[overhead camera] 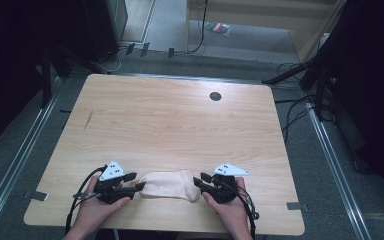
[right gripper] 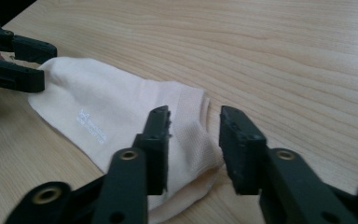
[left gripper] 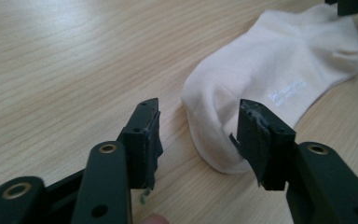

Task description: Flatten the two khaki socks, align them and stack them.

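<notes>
Left hand-held gripper stands with jaws apart around the toe end of a cream ankle sock lying flat near the desk's front edge; the right hand-held gripper, likewise parted, straddles the cuff. Neither presses yet. Soft, light, limp knit probably bunches, so pinch each end's edge.

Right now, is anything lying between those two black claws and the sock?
Nothing visible. The left gripper and right gripper both stand open right at opposite ends of the cream sock, with bare wooden table around it.
</notes>
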Action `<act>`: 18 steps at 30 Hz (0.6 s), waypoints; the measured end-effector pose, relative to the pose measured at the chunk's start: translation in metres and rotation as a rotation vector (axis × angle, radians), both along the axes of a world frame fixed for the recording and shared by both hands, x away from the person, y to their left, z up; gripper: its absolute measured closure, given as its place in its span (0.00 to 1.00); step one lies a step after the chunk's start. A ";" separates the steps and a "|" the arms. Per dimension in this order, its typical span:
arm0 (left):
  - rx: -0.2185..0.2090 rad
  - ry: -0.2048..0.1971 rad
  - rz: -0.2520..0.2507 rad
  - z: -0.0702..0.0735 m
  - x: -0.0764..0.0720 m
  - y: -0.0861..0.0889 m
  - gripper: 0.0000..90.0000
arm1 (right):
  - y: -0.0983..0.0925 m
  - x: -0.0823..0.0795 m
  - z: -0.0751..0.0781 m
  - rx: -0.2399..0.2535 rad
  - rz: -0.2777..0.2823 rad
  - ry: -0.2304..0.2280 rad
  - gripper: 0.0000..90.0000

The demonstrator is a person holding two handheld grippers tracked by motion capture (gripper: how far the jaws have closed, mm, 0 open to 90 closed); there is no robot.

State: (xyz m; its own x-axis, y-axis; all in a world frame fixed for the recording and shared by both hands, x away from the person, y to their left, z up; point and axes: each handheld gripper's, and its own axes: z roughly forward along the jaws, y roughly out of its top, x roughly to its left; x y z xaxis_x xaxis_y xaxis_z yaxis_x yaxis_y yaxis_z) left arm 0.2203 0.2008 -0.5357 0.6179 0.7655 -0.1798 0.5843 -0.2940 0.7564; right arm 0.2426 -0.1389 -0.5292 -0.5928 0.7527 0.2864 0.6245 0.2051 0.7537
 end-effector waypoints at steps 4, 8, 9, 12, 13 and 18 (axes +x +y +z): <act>-0.087 -0.003 0.005 0.004 -0.001 0.005 0.56 | -0.002 -0.002 0.000 0.007 -0.014 -0.013 0.67; -0.120 -0.004 -0.004 0.004 -0.001 0.007 0.70 | -0.005 -0.003 0.000 0.020 -0.044 0.023 0.69; -0.118 0.012 -0.002 0.002 0.000 0.007 0.75 | -0.005 -0.003 -0.003 0.033 -0.052 0.046 0.71; -0.120 0.059 -0.027 -0.003 0.002 0.005 0.86 | -0.003 -0.004 -0.005 0.015 -0.042 0.053 0.78; -0.086 0.060 -0.028 -0.005 0.002 0.001 0.86 | -0.002 -0.005 -0.006 0.009 -0.042 0.055 0.83; -0.045 0.036 -0.035 -0.003 0.000 -0.002 0.99 | 0.000 -0.005 -0.004 0.018 -0.045 0.044 0.96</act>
State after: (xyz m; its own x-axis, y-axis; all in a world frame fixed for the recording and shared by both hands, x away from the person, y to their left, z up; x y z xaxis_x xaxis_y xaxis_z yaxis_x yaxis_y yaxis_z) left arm 0.2207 0.1986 -0.5388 0.6365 0.7342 -0.2363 0.6017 -0.2809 0.7477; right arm 0.2374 -0.1392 -0.5329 -0.5448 0.7731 0.3250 0.6652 0.1624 0.7288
